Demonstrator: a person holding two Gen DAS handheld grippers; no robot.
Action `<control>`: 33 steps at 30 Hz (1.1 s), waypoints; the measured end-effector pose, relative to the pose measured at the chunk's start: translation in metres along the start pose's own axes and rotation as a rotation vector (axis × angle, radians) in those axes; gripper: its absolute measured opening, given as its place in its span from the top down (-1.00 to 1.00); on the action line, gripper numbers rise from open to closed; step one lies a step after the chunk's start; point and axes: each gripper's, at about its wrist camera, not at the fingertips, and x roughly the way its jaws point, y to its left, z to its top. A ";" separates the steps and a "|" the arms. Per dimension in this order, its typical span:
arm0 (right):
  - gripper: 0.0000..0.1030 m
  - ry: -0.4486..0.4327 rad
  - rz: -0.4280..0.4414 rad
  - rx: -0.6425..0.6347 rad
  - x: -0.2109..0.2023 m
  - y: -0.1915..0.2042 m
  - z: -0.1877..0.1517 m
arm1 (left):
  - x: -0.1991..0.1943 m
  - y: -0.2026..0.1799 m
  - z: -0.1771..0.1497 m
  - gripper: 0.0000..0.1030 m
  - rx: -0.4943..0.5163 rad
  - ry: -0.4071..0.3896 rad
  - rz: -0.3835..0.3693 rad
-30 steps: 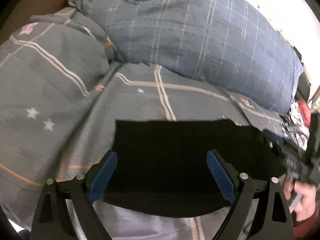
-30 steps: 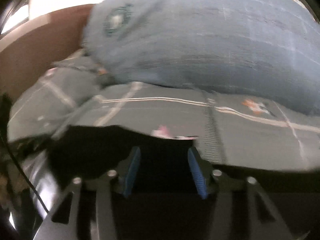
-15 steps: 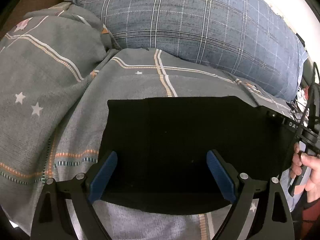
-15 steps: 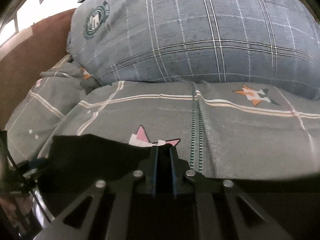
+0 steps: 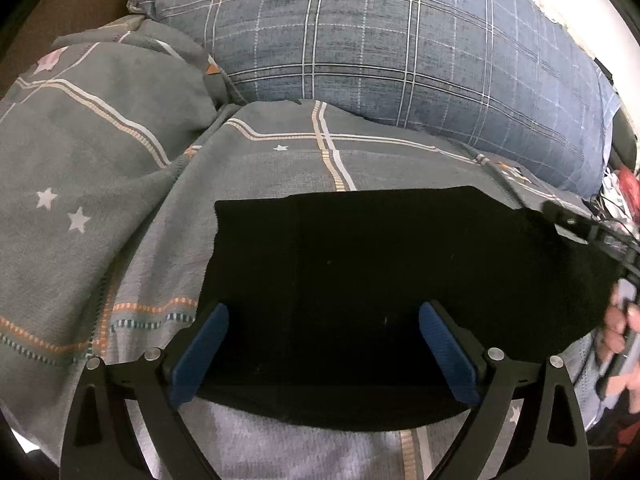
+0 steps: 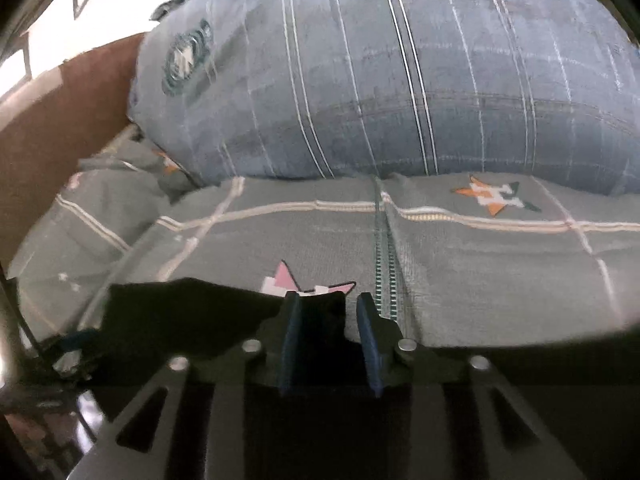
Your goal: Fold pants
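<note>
The black pants [image 5: 380, 280] lie folded as a flat dark rectangle on the grey bedspread [image 5: 120, 200]. My left gripper [image 5: 324, 344] is open, its blue pads [image 5: 202, 348] wide apart over the near edge of the pants. My right gripper [image 6: 326, 316] is partly open, with the right corner of the pants [image 6: 192, 316] lying between its blue pads [image 6: 366, 332]. The right gripper also shows at the right edge of the left wrist view [image 5: 576, 228], at the pants' far right corner.
A large blue plaid pillow [image 5: 400, 48] lies across the back of the bed; it also shows in the right wrist view [image 6: 380, 80]. A brown headboard [image 6: 60, 120] stands at the left. A second grey pillow [image 5: 100, 100] sits at the left.
My right gripper was shut on the pants' corner half a second ago and has now opened part way. The left gripper has stayed open over the pants.
</note>
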 end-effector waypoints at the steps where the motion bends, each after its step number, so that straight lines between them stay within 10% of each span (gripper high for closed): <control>1: 0.40 -0.010 -0.011 -0.017 -0.009 0.001 -0.001 | -0.002 -0.001 0.000 -0.87 0.007 0.001 0.007; 33: -0.12 -0.017 -0.196 0.200 -0.123 -0.107 -0.085 | 0.013 -0.116 0.022 -0.95 0.169 0.034 -0.184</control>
